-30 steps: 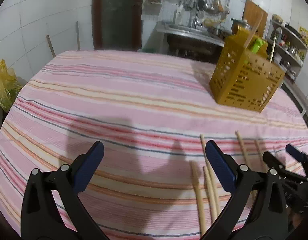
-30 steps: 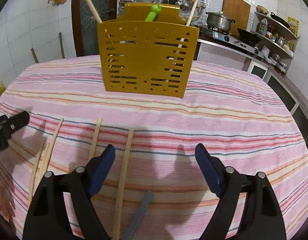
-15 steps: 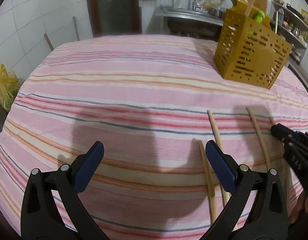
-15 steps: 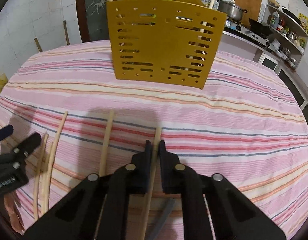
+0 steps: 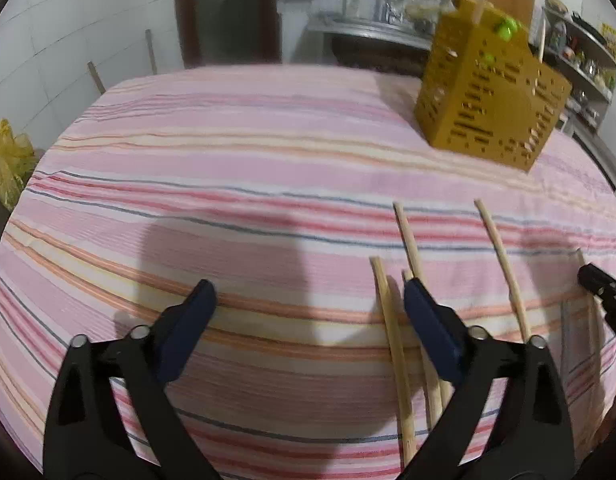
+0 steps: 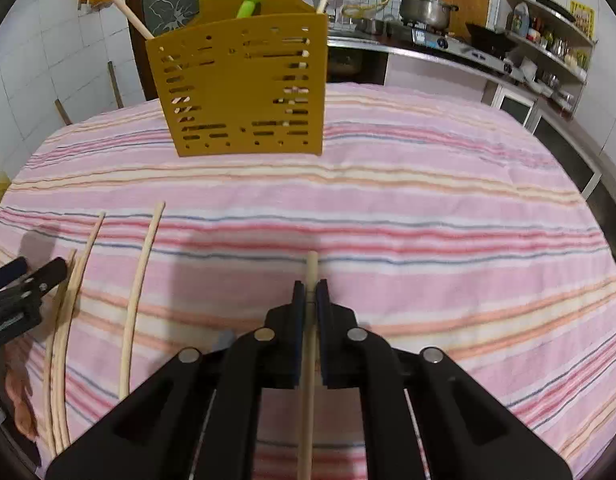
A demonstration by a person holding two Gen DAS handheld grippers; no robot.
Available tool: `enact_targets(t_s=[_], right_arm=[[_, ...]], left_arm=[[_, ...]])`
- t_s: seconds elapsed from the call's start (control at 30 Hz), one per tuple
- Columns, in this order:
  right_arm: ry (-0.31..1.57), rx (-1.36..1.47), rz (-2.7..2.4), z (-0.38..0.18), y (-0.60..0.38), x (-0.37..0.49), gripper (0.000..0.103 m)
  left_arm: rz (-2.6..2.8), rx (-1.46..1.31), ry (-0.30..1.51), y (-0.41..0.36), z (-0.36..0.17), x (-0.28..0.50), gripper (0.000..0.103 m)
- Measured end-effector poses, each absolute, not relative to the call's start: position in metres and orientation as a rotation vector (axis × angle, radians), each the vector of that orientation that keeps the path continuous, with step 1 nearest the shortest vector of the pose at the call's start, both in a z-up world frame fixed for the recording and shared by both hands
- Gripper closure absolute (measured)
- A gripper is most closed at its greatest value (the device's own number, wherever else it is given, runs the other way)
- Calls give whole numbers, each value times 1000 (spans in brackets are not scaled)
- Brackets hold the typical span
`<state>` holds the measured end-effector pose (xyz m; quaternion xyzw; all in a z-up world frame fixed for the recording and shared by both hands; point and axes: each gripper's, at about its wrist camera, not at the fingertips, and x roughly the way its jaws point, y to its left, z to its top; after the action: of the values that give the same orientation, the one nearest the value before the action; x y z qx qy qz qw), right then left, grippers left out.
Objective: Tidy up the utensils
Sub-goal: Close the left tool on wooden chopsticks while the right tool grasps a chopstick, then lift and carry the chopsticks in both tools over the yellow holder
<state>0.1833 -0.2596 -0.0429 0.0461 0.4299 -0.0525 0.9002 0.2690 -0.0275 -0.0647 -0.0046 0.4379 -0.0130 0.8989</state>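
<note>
— Looking across, how much is sorted?
— A few utensils stand in the yellow basket (image 6: 244,84); four chopsticks (image 5: 392,340) lie on the counter (image 5: 268,184).
— Tools?
— My left tool (image 5: 308,320) hovers spread, jaws just narrowing, nothing between. My right tool (image 6: 310,292), angled down, pinches a fifth chopstick (image 6: 311,268).

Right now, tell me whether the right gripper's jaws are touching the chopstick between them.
Touching. The right wrist view shows the right gripper with both jaws pressed against the chopstick, no gap on either side.
</note>
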Motion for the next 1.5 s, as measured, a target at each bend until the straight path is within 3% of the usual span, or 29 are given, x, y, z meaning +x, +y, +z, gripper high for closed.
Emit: enact_targets(t_s=[0.2,0.27,0.43,0.5,0.73,1.07,1.5], right_arm=[[885,115,-131,-47,-269,181,96],[897,123,-131,-51,-270,184,96],[907,130,-137,-54,-272,187,96],[908,124,-141,-54,-271,187,96],[914,127,-144,-56,-269,190,96],[936,105,-167,-56,-267,199,96],[793,167,-155,-26,-272,174,97]], left_arm=[[-25,45,906,-37,-66,264,26],[-31,44,909,-39,-66,266,33],[-75,45,917,-52,-63,269,70],[-88,62,920,-60,-64,267,79],[-108,29,945,-59,-64,267,96],[-115,17,969,-60,-64,279,98],[-133,-48,858,-47,-32,260,99]])
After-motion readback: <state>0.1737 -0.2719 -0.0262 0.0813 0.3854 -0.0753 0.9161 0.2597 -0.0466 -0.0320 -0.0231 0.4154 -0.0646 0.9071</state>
